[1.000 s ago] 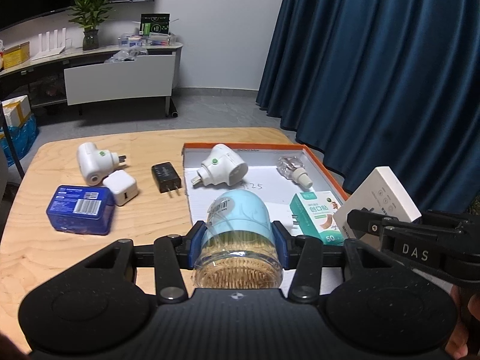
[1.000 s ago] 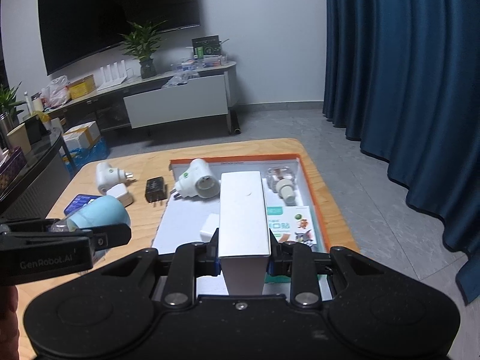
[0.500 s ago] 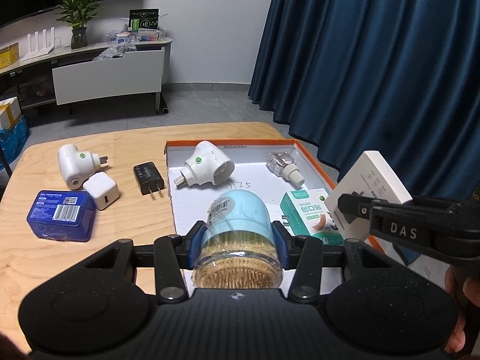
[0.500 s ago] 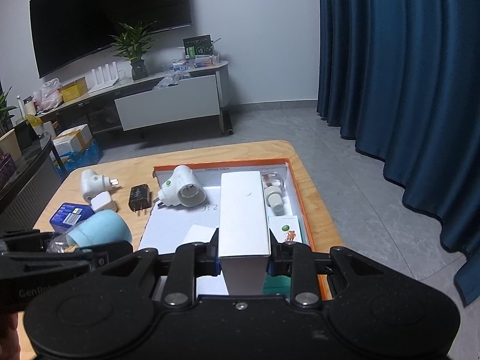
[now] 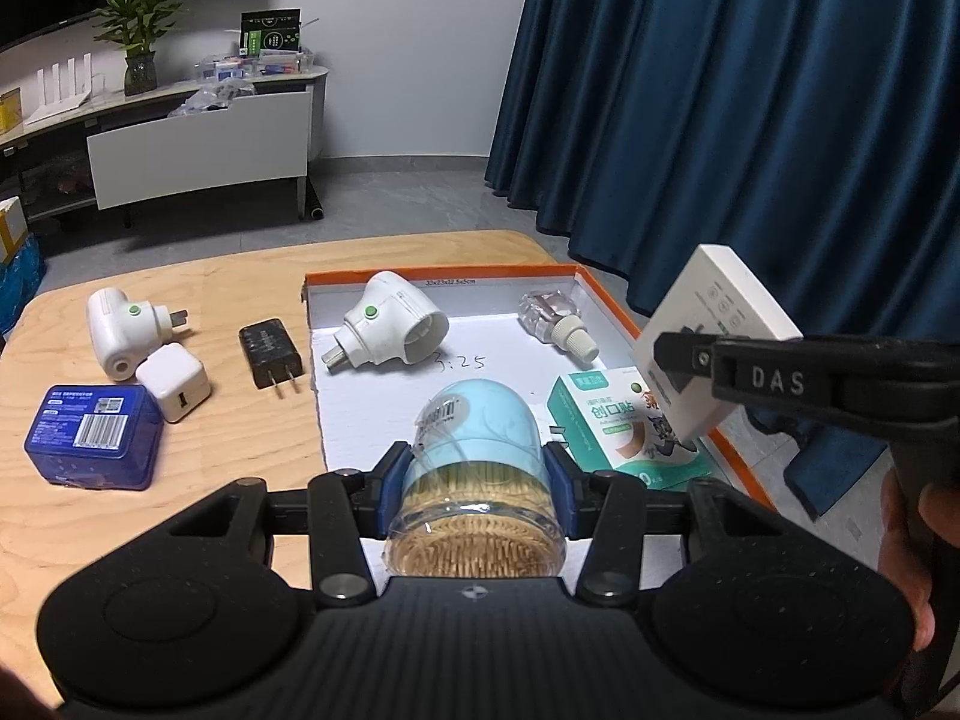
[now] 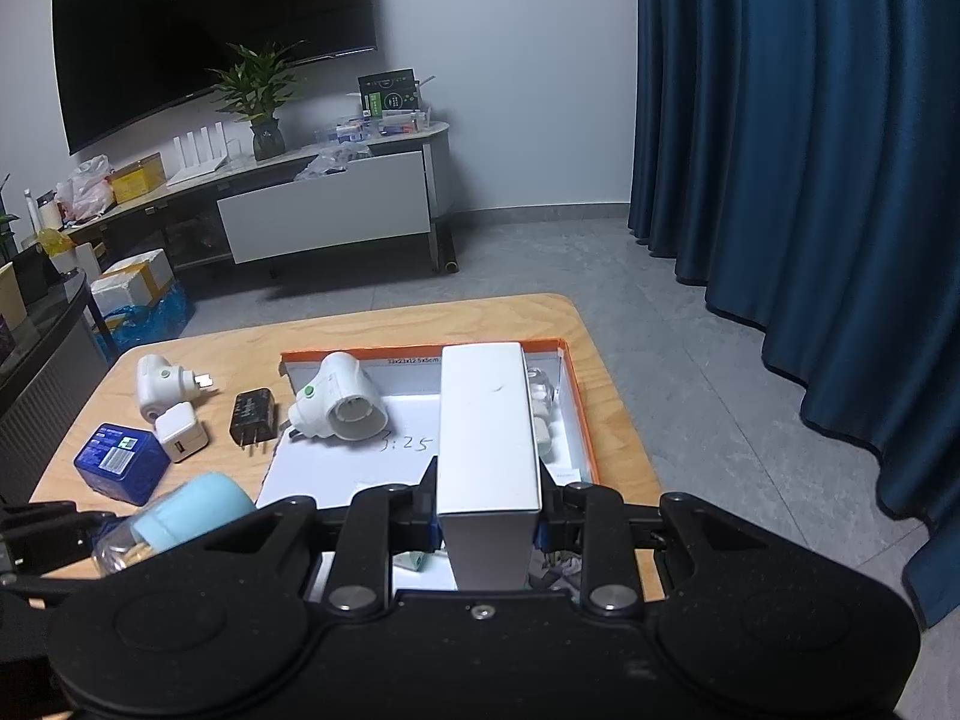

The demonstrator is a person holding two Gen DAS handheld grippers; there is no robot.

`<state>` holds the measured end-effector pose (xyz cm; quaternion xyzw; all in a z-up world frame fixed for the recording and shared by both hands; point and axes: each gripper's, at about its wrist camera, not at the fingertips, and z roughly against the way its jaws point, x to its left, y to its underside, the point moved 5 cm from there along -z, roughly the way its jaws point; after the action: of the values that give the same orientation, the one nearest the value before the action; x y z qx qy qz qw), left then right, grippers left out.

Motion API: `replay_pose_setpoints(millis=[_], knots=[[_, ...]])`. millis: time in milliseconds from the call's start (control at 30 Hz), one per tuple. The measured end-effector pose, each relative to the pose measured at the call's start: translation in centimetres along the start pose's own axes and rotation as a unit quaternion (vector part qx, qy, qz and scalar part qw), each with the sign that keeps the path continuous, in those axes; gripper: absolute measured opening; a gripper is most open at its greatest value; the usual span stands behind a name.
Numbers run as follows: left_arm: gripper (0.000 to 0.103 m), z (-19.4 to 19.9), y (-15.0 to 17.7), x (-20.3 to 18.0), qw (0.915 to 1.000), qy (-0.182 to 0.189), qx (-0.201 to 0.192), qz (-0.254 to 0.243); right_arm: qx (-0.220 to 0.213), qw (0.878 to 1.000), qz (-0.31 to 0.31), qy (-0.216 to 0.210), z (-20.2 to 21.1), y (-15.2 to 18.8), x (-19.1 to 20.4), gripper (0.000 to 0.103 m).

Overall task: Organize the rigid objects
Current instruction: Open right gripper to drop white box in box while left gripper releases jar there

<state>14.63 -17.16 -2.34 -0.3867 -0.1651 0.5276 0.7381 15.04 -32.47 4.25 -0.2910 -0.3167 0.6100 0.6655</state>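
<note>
pale-blue jar (image 5: pixel 477 438), orange-rimmed tray (image 5: pixel 606 294), navy curtain (image 5: pixel 750 90)

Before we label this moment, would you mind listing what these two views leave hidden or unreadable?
- Right wrist view: the held white box hides most of the clear refill bottle and the plaster box in the tray.
- Left wrist view: the right gripper and white box cover the plaster box's right corner.
- Left wrist view: the print on the blue case is too small to read.
- Left wrist view: the toothpick jar hides the tray floor behind it.
</note>
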Motion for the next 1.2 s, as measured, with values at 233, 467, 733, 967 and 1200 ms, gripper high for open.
replay_pose_setpoints(millis=[233, 467, 733, 967, 1200], knots=[[0.048, -0.7, -0.1, -0.2, 1.0, 0.004, 0.003, -0.001, 0.008, 1.0, 0.002, -0.004, -1.6, -0.8, 0.0, 0.033], [0.048, -1.3, -0.1, -0.1, 1.0, 0.005, 0.007, -0.002, 0.021, 1.0, 0.002, -0.013, -3.6, -1.3, 0.3, 0.033], [0.048, -1.9, -0.2, 0.1, 0.9999, 0.003, 0.013, 0.0, 0.024, 0.996, -0.036, -0.074, -5.8, -3.0, 0.2, 0.033], [0.048, -2.1, -0.4, -0.3, 0.9999, 0.006, 0.015, -0.005, -0.029, 0.998, -0.048, -0.001, -4.8, -4.9, -2.1, 0.067], [0.048, -2.8, -0.5, -2.0, 0.999, 0.04, 0.015, -0.01, -0.045, 0.998, -0.039, -0.001, -2.3, -4.3, -2.7, 0.066]])
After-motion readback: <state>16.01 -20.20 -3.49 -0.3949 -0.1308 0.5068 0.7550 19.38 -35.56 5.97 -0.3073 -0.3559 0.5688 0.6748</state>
